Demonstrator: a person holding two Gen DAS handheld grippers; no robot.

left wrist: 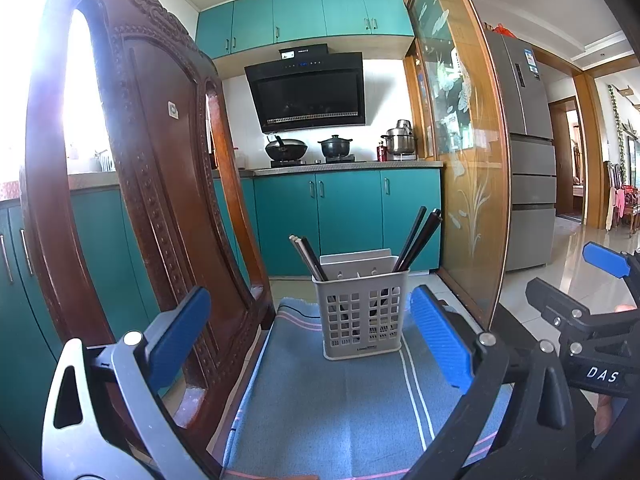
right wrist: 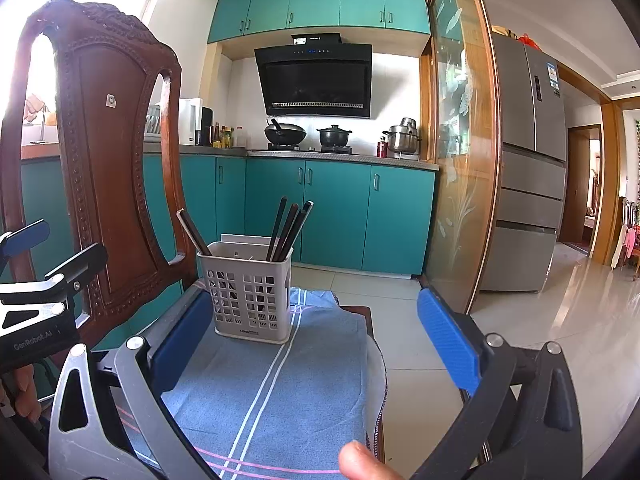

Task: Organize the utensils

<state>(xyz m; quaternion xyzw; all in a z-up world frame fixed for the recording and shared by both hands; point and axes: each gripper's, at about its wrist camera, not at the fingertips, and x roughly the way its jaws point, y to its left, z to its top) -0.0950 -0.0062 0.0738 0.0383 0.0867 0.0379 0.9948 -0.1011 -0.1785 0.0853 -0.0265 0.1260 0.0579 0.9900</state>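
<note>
Chopsticks stand in the grey utensil basket, which sits on the blue cloth covering the tabletop. From my left wrist view the basket is at centre frame, straight ahead of the left hand-held gripper and well beyond its fingertips; its two blue pads are spread wide with nothing between them. On the right wrist view the basket sits left of centre, nearer the left pad than the right, and the right hand-held gripper is likewise released and empty.

The left view shows the right hand-held gripper's black body at the right edge of the frame. The right view shows the left one at the left edge, a fingertip at the bottom edge, and the cloth's curved right border with tiled floor beyond.

The basket is a square plastic crate with grid-cut walls. Dark chopsticks lean to its right corner; a paler-tipped bundle leans left, though I can't count the sticks for sure. The cloth is woven, with white double stripes and thin pink lines. A carved dark-wood chair back rises at the left of both frames.
</note>
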